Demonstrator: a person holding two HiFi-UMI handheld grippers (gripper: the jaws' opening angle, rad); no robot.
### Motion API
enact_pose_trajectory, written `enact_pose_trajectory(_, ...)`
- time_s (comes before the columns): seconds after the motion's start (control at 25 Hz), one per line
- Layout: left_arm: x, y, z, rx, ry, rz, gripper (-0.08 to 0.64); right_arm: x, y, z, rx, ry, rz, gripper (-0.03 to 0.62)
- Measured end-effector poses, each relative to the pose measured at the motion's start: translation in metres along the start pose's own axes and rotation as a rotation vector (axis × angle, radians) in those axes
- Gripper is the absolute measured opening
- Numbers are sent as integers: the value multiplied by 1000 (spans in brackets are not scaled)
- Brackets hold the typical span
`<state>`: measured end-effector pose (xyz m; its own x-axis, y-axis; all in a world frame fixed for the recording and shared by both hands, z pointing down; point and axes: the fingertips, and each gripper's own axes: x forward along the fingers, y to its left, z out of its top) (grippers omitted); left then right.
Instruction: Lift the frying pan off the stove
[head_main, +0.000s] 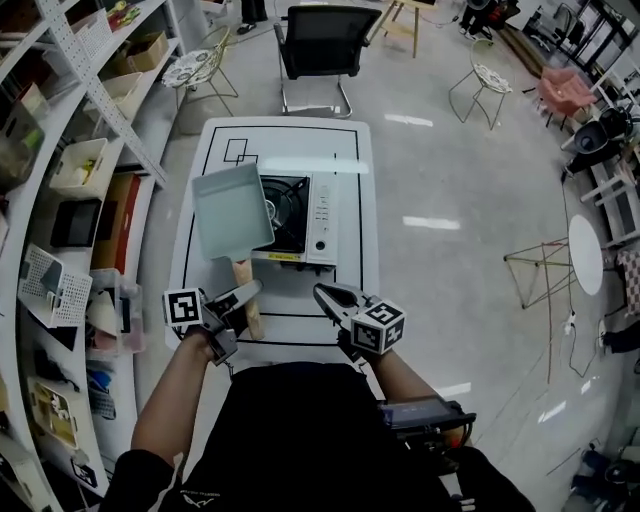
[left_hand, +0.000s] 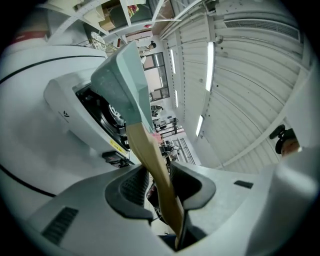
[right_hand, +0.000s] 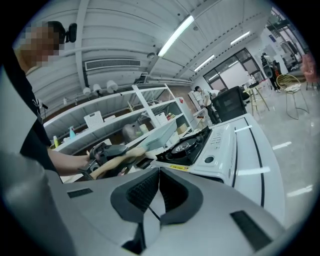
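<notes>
Wooden handle (left_hand: 150, 160) clamped in left gripper (head_main: 241, 295) | frying pan (head_main: 232, 210) raised over stove (head_main: 321, 215) left edge | right gripper (head_main: 326, 296) closed, empty

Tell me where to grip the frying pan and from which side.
Grip the wooden handle, coming at its free end from the person's side. It is a slim bar sticking out past the stove, while the frying pan itself is wide and flat. The left gripper is clamped there.

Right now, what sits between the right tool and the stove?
Nothing but bare white tabletop between the right tool and stove; the head view shows it.
</notes>
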<state>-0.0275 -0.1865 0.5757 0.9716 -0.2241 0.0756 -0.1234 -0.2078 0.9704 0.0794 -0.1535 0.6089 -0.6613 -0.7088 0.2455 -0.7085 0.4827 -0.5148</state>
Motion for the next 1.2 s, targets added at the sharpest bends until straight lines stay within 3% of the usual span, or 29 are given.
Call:
enact_pose_trajectory(1.0, -75, -3, -25, -14, -265, 21, 141, 34, 42, -6, -58, 112, 231, 26)
enact_pose_trajectory(1.2, -85, 0, -33, -23, -307, 28, 141, 37, 49, -13, -121, 138, 284, 25)
